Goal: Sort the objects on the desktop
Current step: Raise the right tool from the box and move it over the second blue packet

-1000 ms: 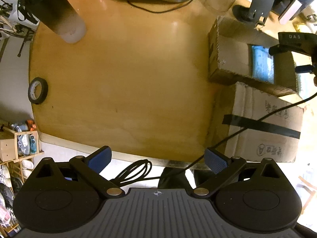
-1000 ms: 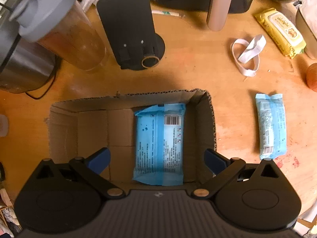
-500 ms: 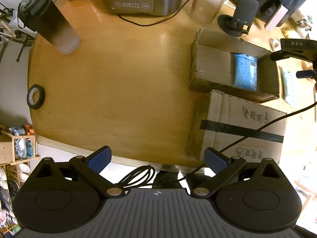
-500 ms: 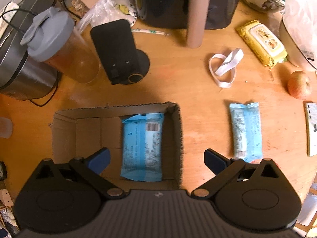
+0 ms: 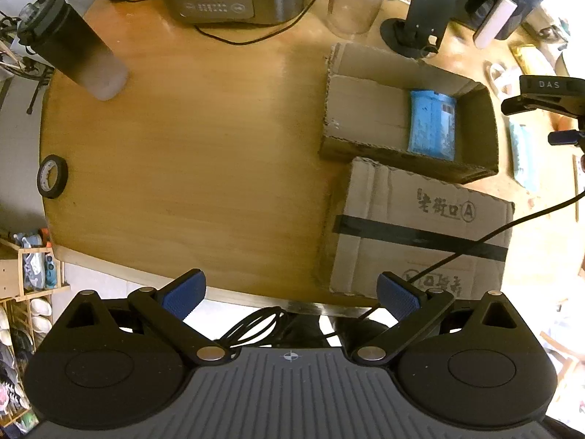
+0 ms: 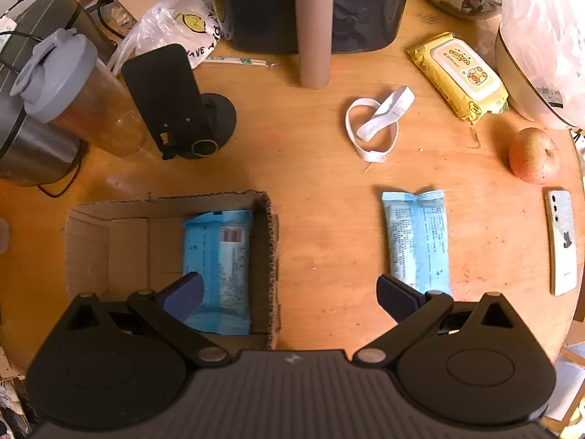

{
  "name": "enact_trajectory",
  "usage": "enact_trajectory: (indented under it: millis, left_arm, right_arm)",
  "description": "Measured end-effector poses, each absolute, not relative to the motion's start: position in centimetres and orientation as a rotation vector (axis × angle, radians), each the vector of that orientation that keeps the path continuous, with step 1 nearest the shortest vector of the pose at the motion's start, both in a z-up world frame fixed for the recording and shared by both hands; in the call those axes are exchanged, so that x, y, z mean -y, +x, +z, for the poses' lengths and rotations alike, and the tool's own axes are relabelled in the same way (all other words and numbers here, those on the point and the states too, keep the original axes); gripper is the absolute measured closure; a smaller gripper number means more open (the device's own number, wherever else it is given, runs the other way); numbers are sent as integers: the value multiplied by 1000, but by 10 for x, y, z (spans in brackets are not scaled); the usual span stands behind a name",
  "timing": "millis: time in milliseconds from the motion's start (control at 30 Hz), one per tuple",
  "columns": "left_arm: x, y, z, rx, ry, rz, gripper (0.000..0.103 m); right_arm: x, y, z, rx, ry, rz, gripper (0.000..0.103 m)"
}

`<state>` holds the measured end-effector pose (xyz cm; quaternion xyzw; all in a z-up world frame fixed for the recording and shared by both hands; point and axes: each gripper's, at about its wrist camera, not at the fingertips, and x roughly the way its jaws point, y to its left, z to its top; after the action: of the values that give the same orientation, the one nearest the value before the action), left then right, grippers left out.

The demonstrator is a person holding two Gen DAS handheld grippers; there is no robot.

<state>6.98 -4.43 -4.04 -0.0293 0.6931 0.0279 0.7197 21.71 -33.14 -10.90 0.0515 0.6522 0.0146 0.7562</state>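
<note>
In the left wrist view, the left gripper point(image 5: 290, 291) is seen with its fingers spread wide and empty above the near table point(image 5: 190, 153) edge. An open cardboard box point(image 5: 362, 98) holds a blue packet point(image 5: 431, 124), its lower end hidden by the box wall. The right gripper point(image 5: 544, 109) is cut off at the right.

In the right wrist view, the right gripper's fingers are spread wide and empty; a second blue packet point(image 6: 415, 234) lies outside the box, partly covered by one finger.

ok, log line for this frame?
phase: between picks | left gripper: open, empty | right gripper: open, empty | open box: one blue pack | second blue pack: on table
</note>
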Motion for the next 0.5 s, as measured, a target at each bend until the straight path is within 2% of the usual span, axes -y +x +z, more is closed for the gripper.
enact_trajectory:
  millis: [500]
  left_arm:
    - [73,73,-55,-1573,-50,68,0]
  right_arm:
    - [373,221,-123,-1434,120,8,0]
